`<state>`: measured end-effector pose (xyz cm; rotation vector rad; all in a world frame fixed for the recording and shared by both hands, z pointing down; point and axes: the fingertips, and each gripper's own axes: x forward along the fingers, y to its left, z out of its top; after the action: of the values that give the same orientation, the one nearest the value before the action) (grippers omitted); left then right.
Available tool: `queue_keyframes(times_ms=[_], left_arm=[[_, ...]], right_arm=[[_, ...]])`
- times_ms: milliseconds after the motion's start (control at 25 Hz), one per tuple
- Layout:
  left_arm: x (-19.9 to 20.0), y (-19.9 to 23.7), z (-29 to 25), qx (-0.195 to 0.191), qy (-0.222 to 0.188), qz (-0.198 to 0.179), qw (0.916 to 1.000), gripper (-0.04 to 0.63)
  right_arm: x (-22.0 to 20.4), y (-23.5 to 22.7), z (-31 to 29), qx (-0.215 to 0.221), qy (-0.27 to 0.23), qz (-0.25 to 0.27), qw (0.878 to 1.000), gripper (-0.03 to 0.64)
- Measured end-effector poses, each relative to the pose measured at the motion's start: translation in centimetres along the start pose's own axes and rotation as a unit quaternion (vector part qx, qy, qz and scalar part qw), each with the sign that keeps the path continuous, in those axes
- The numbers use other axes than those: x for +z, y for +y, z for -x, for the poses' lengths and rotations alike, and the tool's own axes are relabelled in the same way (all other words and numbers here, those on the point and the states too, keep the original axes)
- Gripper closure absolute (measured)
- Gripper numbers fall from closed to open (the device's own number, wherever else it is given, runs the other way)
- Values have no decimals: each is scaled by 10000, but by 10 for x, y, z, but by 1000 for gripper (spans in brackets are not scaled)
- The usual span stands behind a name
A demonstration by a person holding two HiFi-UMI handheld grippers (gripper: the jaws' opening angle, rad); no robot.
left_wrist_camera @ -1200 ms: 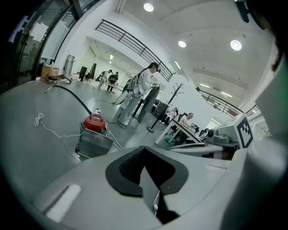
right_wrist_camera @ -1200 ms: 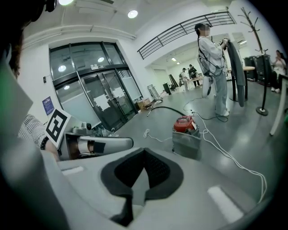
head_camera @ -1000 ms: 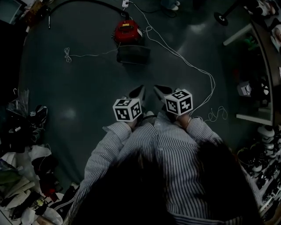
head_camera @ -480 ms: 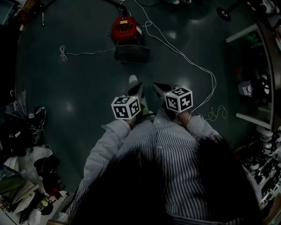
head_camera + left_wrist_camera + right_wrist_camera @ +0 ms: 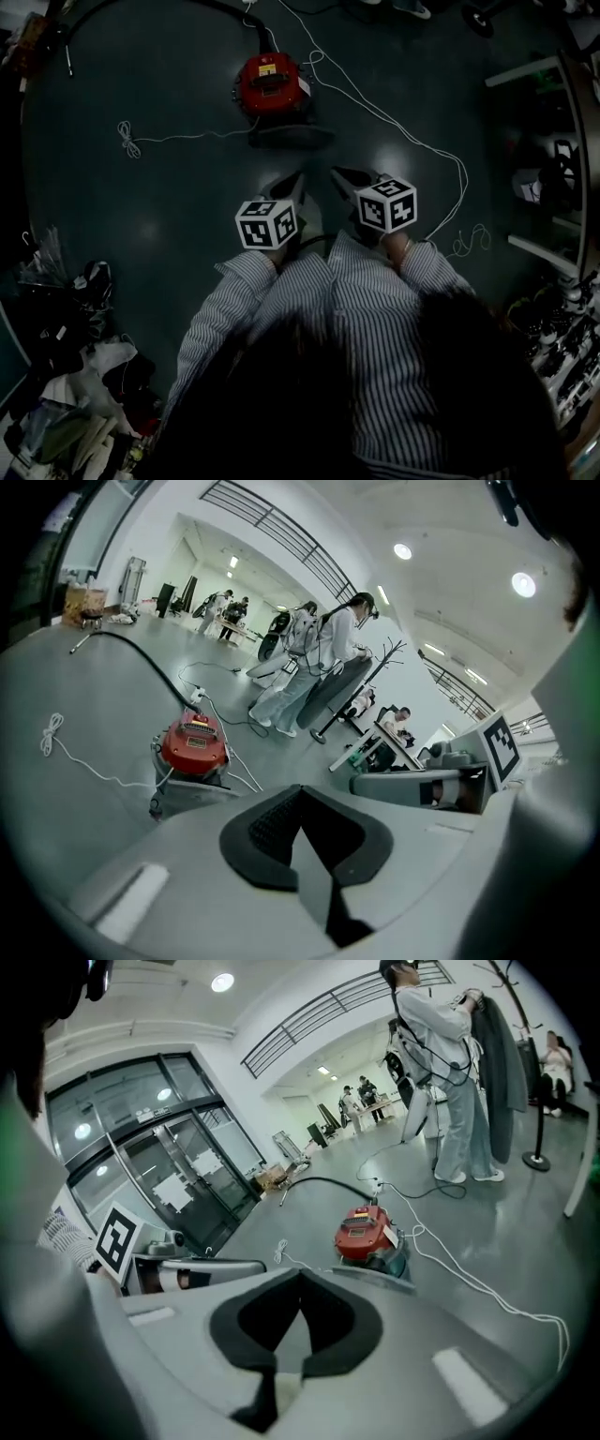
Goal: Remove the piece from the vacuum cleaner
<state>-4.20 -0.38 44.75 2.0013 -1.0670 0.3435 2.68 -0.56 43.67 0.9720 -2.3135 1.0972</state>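
One broad, dark grey polished floor point(image 5: 169, 234) fills most of the head view, with cluttered heaps of bags and clothes along its left edge and shelving on the right. At the bottom is the person wearing the camera, seen from above in a blue-and-white striped shirt point(image 5: 375, 319), both arms held forward.

Ahead of them on the floor sits the round red canister vacuum cleaner point(image 5: 272, 82), the task's object. It is well apart from both tools and nothing touches it. A black hose point(image 5: 141, 7) curves away from its far side, and a thin white cord point(image 5: 394, 122) trails from it to the right. Against its near side lies a flat, dark grey part point(image 5: 291, 134), its long axis running across the person's view. This may be the piece to remove, though that cannot be told for sure from here.

The left gripper point(image 5: 296, 180) and right gripper point(image 5: 339, 174), grey tongs each topped with a black-and-white marker cube, point forward side by side. In each gripper view the jaws are pressed together with nothing between them. Both are empty.

The vacuum lies straight ahead of the left gripper and ahead-left of the right one, so the left looks slightly nearer. Reaching it likely calls for stepping forward and lowering the tongs.
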Motion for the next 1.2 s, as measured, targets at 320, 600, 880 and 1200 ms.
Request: queue_keyframes(times_ms=[320, 600, 880, 1200], left_arm=[[19, 57, -40, -81, 491, 328, 9982, 592], [12, 92, -59, 77, 786, 519, 9955, 592], [-3, 119, -92, 154, 1356, 388, 9899, 591], [-11, 149, -159, 118, 1036, 133, 9945, 591]], right_arm=[[17, -11, -58, -124, 462, 29, 9989, 615], [12, -34, -92, -154, 1019, 0, 9947, 615], [9, -74, -130, -212, 1372, 180, 9901, 615], [-23, -130, -181, -172, 1794, 702, 9811, 615]])
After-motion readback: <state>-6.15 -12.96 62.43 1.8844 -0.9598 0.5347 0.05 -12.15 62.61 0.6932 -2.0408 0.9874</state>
